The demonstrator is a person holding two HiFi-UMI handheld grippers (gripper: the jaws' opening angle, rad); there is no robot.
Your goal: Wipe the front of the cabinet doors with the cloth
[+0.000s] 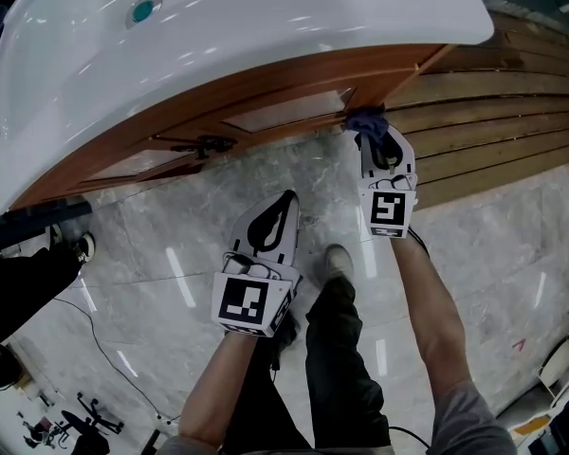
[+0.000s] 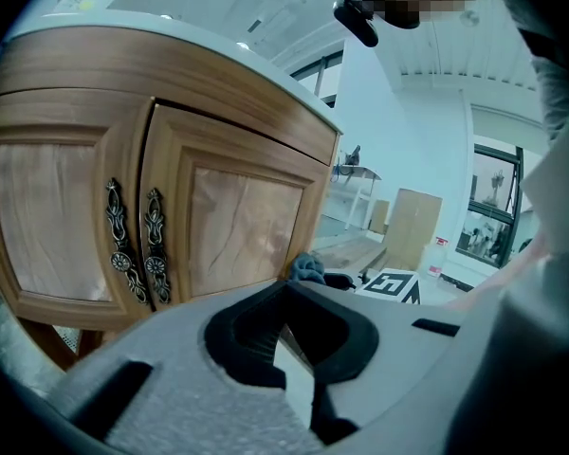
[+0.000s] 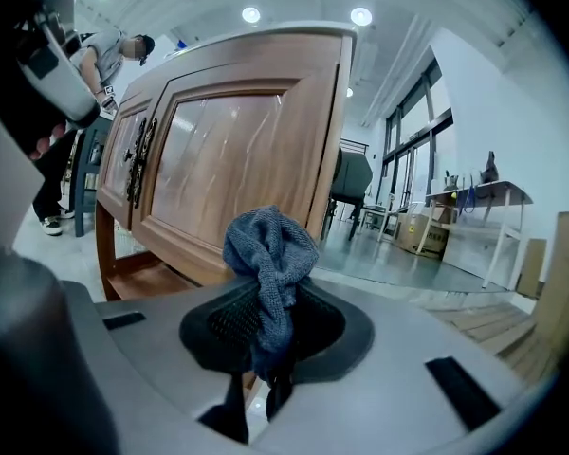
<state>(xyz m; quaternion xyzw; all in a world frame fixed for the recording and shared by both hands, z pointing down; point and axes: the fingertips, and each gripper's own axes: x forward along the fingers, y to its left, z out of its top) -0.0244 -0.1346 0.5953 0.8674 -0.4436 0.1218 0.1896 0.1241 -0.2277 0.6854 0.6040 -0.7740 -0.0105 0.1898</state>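
A white basin [image 1: 266,36] tops a curved wooden cabinet, its two cabinet doors [image 2: 237,221] shut, standing on a pale marble floor [image 1: 161,245]. The left gripper [image 1: 286,202] hangs apart from the doors, jaws pressed together on nothing. The right gripper [image 3: 270,301] pinches a bunched blue-grey cloth [image 3: 270,245] at the right door's outer edge. Ornate dark handles [image 2: 133,245] flank the seam between the doors
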